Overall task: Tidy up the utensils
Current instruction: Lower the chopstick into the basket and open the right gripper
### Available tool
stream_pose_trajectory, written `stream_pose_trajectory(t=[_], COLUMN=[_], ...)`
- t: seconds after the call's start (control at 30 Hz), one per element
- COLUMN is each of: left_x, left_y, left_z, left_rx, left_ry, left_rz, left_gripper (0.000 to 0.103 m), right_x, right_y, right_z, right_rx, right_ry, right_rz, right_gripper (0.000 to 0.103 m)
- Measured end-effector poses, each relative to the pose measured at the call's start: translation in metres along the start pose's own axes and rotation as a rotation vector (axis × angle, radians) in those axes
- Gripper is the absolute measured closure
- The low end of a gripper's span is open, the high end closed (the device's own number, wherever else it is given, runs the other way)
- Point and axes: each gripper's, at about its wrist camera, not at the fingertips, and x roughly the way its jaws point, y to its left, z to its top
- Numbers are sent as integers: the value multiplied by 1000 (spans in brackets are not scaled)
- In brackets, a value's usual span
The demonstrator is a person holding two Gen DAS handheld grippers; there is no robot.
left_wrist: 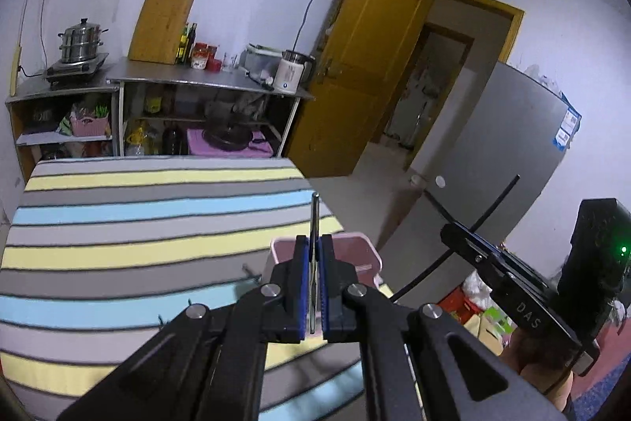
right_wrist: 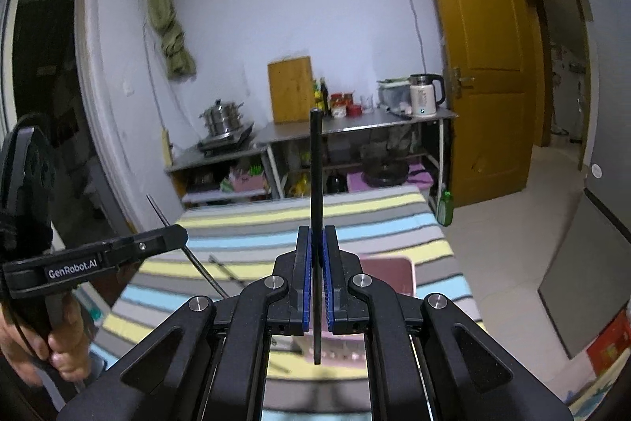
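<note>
Both tools are loaded. The left gripper (left_wrist: 314, 287) is clamped on a thin metal utensil (left_wrist: 314, 223), seen edge-on, whose handle sticks up out of the blue pads. The right gripper (right_wrist: 317, 287) is clamped on a dark, slim utensil (right_wrist: 316, 176); its shaft rises well above the pads and its lower end hangs out below them. Seen edge-on, neither piece shows whether it is a chopstick, a knife or a spoon handle.

Just beyond and below both grippers sits the pink basket (left_wrist: 364, 255), near the right edge of the striped tablecloth (left_wrist: 138, 223). Its inside is mostly hidden behind the grippers, so how much has already gone in cannot be told.

In the right wrist view, left of the basket, at least 1 more thin dark utensil (right_wrist: 226, 269) lies on the cloth.

My reading: the task is mid-way, with 2 pieces lifted and carried to the basket but not yet released, and at least 1 left to collect. Each held piece stands roughly upright, above the basket or its near rim.
</note>
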Motion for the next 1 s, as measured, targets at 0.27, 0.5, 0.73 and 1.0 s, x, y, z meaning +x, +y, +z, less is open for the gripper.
stream_pose_trajectory(t=[0.27,0.5,0.73,1.0], left_x=[42,70,87,92], left_y=[7,7,10,13], left_z=[8,-7,-23,-35], left_rx=[7,30,45,42], left_ry=[8,47,101,135], left_rz=[27,34,40,47], left_gripper=[98,98,98,98], right_x=[24,49,67,79], right_y=[-13,-19,-21,-23], right_z=[8,-10,-35,-48], right_rx=[39,43,33,23], right_ry=[-35,5,74,141], right_rz=[-20,-31,-38,-26], right_gripper=[98,98,98,97])
